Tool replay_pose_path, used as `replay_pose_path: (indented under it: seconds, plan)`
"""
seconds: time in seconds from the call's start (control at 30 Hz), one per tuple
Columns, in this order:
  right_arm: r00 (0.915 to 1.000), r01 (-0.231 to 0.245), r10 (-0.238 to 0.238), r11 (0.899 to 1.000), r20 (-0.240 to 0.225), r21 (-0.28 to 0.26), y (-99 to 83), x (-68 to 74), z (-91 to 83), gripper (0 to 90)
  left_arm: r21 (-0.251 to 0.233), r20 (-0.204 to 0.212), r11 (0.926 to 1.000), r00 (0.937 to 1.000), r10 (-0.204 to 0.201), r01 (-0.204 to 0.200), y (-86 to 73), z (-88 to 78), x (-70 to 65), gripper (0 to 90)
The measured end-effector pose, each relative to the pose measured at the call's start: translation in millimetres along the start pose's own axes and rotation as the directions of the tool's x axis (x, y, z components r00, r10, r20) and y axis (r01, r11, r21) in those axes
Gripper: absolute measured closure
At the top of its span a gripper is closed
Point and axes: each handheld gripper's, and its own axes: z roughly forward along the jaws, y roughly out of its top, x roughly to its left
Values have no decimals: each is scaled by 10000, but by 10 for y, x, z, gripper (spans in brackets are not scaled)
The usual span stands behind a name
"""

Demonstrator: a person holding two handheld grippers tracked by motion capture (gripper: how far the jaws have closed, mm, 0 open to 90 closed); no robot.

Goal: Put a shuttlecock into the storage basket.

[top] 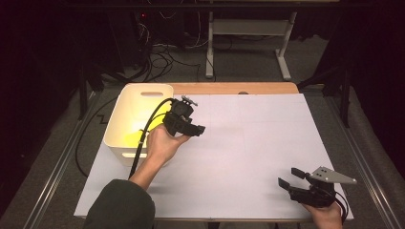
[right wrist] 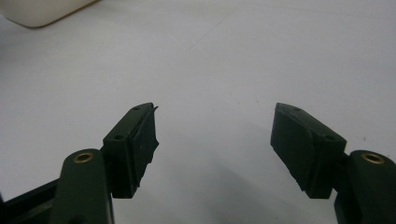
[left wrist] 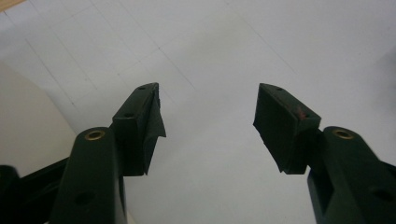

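The left claw (top: pixel 198 129) hangs just right of the white bin (top: pixel 125 107) in the upper left of the high view, its jaws spread with nothing between them; in the left gripper view its pads (left wrist: pixel 148 122) frame only bare white counter (left wrist: pixel 224 60), with a pale slice of the bin's wall at the left edge. The hand (top: pixel 161 143) that carries it sits at the bin's near right corner, its cable looping back over the rim. Inside the bin something yellow (top: pixel 132 139) lies low against the near wall, too washed out by glare to name. The right claw (top: pixel 291 176) rests low in the lower right of the frame, well apart from the bin, likewise spread and empty. Judging from the empty jaws, the yellow thing already in the bin and the bare sheet, the dropping-off looks done; nothing else lies on the counter to collect, so little seems left beyond drawing the hands back.
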Motion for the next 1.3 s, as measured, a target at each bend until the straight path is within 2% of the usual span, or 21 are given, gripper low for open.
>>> replay_pose_path:
  seconds: [0.1, 0.2, 0.8, 1.07, 1.3]
  plan:
    - [10000, -4, 4, 10000, -4, 7, 1, 1, 2, 318, 211, -152, 9997, 9998, 144, -141, -3, 33, -16, 419]
    - [10000, -4, 4, 10000, -2, -5, 0, 0, 0, 318, 232, -135, 9997, 9998, 126, -123, -18, 49, -17, 418]
    - [10000, 14, -14, 10000, -14, 0, 1, 0, 2, 318, 175, -89, 9996, 9997, 244, -242, -97, 82, -101, 410]
    - [10000, 1, -1, 10000, -15, 1, 1, 2, 2, 318, 161, -118, 9989, 9989, 448, -446, -152, 114, -168, 403]
    - [10000, 12, -12, 10000, -12, 7, 1, 3, 2, 318, 336, -47, 9988, 9993, 358, -356, -229, 181, -192, 413]
